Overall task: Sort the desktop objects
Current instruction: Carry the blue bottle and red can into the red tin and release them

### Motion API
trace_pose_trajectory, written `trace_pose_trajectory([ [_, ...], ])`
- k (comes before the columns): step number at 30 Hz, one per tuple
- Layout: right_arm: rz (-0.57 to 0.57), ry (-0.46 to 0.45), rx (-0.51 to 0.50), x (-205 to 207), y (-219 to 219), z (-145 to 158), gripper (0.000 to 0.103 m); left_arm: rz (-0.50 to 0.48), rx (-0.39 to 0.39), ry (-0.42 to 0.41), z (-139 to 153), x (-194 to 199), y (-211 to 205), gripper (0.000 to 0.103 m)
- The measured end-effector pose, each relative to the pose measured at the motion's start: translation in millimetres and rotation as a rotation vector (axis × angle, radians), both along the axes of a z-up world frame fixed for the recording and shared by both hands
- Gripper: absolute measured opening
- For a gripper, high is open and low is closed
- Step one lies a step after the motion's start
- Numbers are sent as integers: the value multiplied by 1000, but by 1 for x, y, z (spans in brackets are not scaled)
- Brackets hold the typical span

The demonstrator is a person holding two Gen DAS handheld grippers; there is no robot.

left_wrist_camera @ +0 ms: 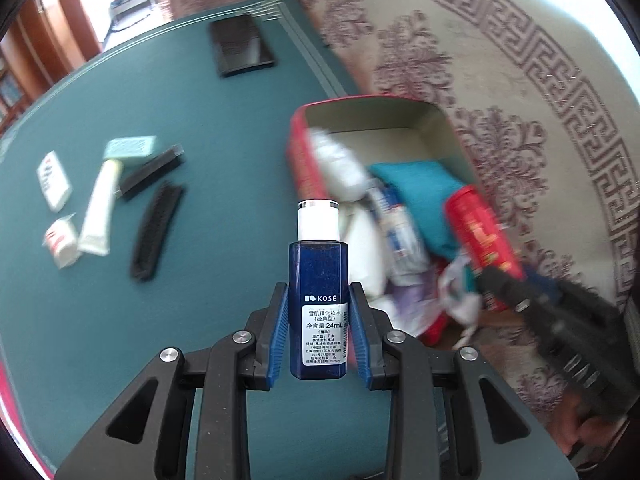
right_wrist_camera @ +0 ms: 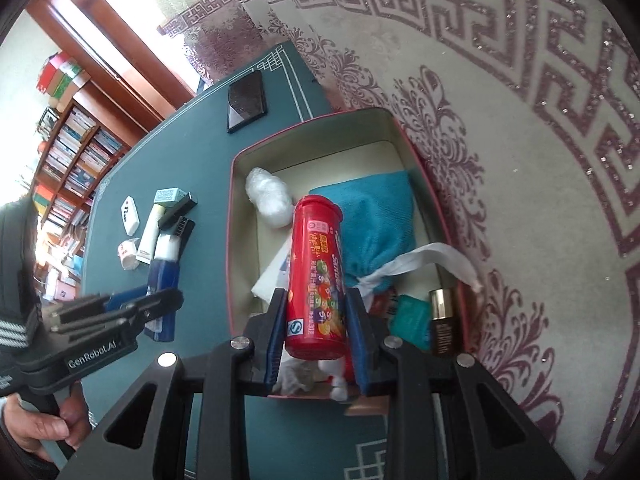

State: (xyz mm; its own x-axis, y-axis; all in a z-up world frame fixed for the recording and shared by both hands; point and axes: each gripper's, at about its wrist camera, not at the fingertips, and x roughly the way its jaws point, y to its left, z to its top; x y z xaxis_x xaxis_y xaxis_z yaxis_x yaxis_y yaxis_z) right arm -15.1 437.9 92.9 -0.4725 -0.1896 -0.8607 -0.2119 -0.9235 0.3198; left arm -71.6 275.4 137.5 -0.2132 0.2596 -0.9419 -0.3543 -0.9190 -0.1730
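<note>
Both jaws clenched on cargo beside the red box.
Left gripper [left_wrist_camera: 319,344] grasps a blue lotion bottle [left_wrist_camera: 319,300] above the green desk [left_wrist_camera: 200,120]; right gripper [right_wrist_camera: 316,340] grasps a red candy tube [right_wrist_camera: 316,276] over the red box [right_wrist_camera: 240,156], above its teal pouch [right_wrist_camera: 372,216].

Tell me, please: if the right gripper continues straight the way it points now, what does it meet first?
The right gripper, shut on the red candy tube, points into the red box. Probably the tube would first meet the teal pouch; depth is unclear.
</note>
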Motion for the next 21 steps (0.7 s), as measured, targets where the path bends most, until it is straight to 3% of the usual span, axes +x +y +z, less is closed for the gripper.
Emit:
trace_pose_trajectory([
  [6, 27, -1, 19, 3, -1, -4, 32, -37, 72, -47, 7, -7, 32, 34],
  [8, 23, -6, 10, 3, 1, -6, 32, -46, 66, -36, 9, -4, 32, 49],
  [9, 13, -17, 3, 3, 3, -8, 33, -43, 62, -32, 10, -5, 31, 51],
  [14, -15, -49, -30, 2, 7, -16, 33, 3, 48, -45, 9, -5, 21, 52],
  [21, 32, -50, -32, -2, -8, -16, 33, 109, 20, -64, 2, -2, -9, 52],
])
